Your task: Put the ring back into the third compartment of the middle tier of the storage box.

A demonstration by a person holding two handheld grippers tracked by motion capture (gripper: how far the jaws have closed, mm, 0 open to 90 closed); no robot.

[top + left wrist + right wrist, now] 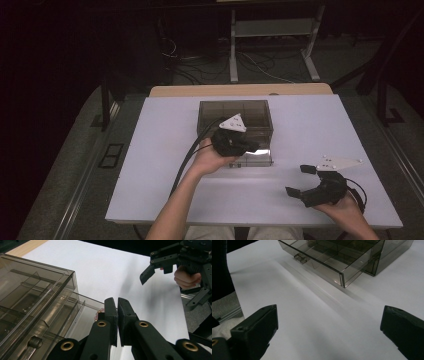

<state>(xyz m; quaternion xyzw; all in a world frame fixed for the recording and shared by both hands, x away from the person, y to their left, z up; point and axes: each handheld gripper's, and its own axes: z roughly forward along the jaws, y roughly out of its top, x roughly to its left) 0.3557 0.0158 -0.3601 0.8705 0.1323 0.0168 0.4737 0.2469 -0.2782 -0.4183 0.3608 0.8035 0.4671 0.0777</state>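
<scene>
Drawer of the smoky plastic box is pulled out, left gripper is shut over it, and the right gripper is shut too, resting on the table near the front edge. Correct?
Not quite: the right gripper is open, its jaws standing wide apart in the right gripper view. The rest holds: the drawer is pulled out of the box, and the left gripper is shut.

The right gripper (329, 335) is hanging low over the white tabletop (307, 315), its two black jaws standing wide apart at the bottom corners with bare surface between them. Farther off, a smoke-tinted clear plastic organiser box (387, 255) is sitting on the tabletop, and its smoke-tinted clear plastic drawer (332, 257) is standing pulled out toward the camera. Thin partitions are dividing the drawer into compartments; what lies in them cannot be told. A small clear handle (300, 258) is jutting from the drawer's front wall. A dark shape is showing at the upper left edge.
</scene>
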